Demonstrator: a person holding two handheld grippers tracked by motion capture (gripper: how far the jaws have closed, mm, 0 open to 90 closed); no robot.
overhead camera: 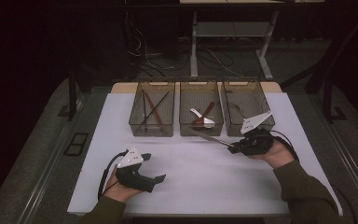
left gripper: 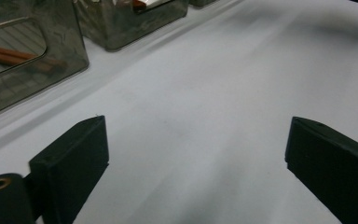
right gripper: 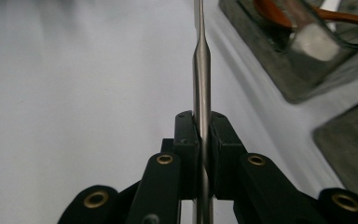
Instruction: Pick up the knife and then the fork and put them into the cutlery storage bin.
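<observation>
Three clear bins (overhead camera: 199, 108) line the white table's (overhead camera: 191, 182) twelve o'clock edge. At four o'clock, the right gripper (overhead camera: 233, 148) clamps a metal utensil (overhead camera: 208, 137). Left gripper (left gripper: 196, 154) view: jaws spread wide, nothing between. Right gripper view: pads pinch the utensil's handle, pointing to twelve.

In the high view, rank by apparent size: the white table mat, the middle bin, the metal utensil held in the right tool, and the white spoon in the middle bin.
1. Mat, by far the largest.
2. Middle bin.
3. Metal utensil, long but thin.
4. White spoon, smallest, though partly covered, so its full length is unsure.
</observation>
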